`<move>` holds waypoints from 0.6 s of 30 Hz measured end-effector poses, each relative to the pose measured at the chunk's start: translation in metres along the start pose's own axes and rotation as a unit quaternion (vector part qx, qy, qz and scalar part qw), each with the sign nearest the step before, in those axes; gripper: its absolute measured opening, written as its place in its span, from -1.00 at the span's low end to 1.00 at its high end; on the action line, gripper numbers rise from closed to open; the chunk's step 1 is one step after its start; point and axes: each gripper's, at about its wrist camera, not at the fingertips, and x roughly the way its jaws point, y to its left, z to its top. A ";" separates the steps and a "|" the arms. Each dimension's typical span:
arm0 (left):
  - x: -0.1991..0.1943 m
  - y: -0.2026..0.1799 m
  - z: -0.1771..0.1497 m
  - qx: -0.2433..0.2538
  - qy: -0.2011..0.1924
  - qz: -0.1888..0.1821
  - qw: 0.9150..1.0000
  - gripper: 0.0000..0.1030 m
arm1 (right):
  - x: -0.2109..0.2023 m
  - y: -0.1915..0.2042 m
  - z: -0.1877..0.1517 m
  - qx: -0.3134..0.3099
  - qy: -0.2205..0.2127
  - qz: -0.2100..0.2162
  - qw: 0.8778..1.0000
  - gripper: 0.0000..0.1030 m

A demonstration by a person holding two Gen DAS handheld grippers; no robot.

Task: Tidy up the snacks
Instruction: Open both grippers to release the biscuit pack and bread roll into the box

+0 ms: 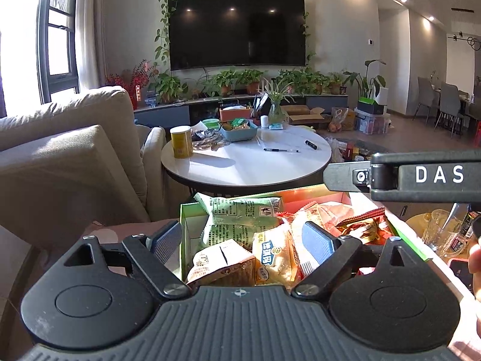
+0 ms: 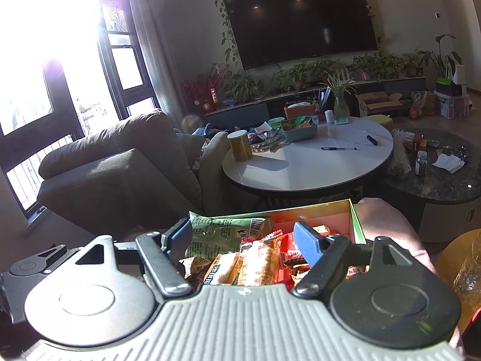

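Observation:
A green-edged cardboard box (image 1: 185, 240) with a pink inside holds several snack packets: a green packet (image 1: 240, 213), a yellow packet (image 1: 272, 255) and red wrappers (image 1: 360, 225). My left gripper (image 1: 243, 240) is open and empty, its blue pads just above the packets. The box (image 2: 356, 222) also shows in the right wrist view with the green packet (image 2: 225, 231) and orange packets (image 2: 261, 261). My right gripper (image 2: 243, 237) is open and empty over the box. The right gripper's body (image 1: 421, 174) crosses the right side of the left wrist view.
A round white table (image 1: 246, 162) beyond the box carries a yellow can (image 1: 181, 141), a blue basket of snacks (image 1: 239, 129), a pen (image 1: 281, 150) and a vase. A beige sofa (image 1: 75, 150) stands at left. A dark round table (image 2: 436, 174) with bottles is at right.

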 end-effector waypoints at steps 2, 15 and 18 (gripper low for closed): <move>-0.009 0.000 0.000 -0.001 -0.007 0.001 1.000 0.68 | -0.007 0.003 0.000 -0.003 -0.003 0.002 1.000 0.22; -0.076 -0.005 0.003 -0.005 -0.045 0.018 0.999 0.82 | -0.065 0.020 -0.003 -0.025 -0.032 0.010 0.999 0.22; -0.088 -0.007 -0.004 -0.014 -0.042 0.014 0.999 0.84 | -0.079 0.022 -0.010 -0.030 -0.033 0.013 0.999 0.22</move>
